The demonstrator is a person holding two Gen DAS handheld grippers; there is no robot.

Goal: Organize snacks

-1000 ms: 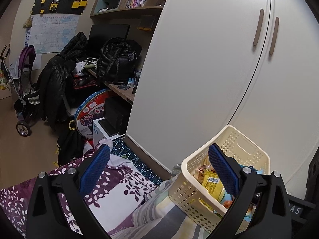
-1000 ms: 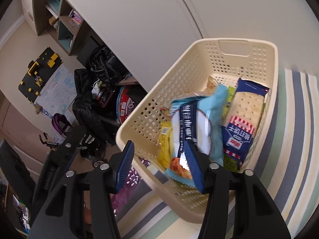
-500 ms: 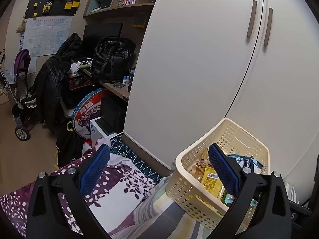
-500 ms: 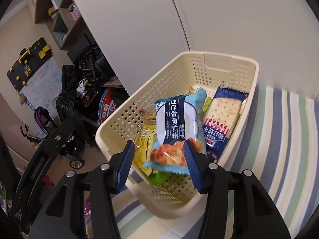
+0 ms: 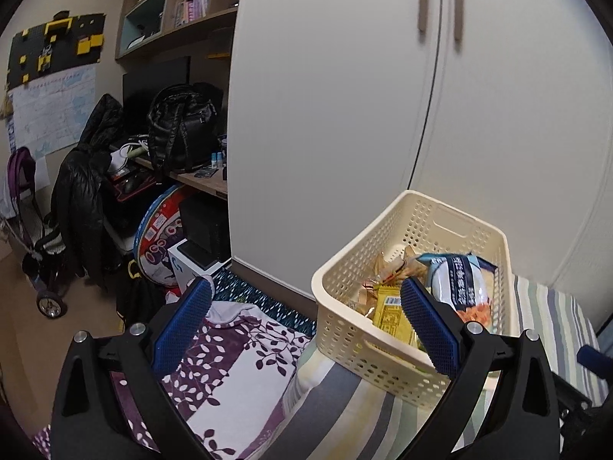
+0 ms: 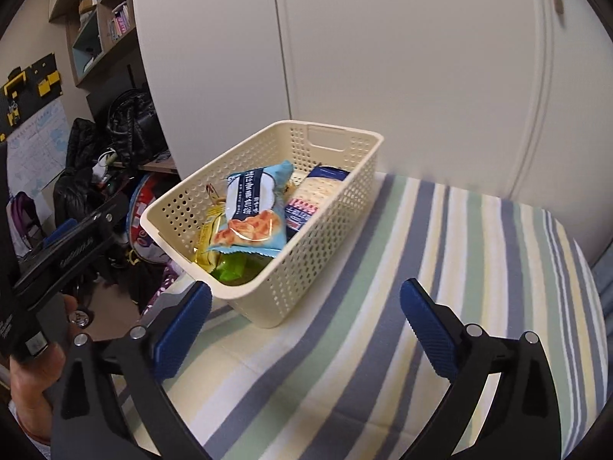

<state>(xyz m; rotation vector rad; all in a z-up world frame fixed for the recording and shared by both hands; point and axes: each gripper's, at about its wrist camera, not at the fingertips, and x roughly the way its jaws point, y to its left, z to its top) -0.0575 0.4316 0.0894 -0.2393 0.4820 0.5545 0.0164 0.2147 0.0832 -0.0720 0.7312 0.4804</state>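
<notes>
Both grippers wide and empty, snacks lying in the cream basket on the striped bed.

Nearest, right gripper (image 6: 305, 326) spread wide over the striped blanket (image 6: 440, 268), holding nothing, short of the basket (image 6: 329, 207). Left gripper (image 5: 305, 320) likewise spread wide and empty, one blue pad (image 5: 429, 329) in front of the basket's near wall, the other above a purple leaf-print cover (image 5: 230, 360). At the left edge of the right wrist view, a hand (image 6: 34, 368) gripping the left gripper's black handle. Inside the basket, a light-blue snack bag (image 6: 254, 211) lying on top, tilted, over a yellow packet (image 6: 208, 235) and a green packet (image 6: 231, 268); beside it a dark-blue cracker pack (image 6: 314, 195). Beyond, white wardrobe doors (image 6: 402, 57); farther left, a cluttered desk with a black backpack (image 5: 180, 126).
</notes>
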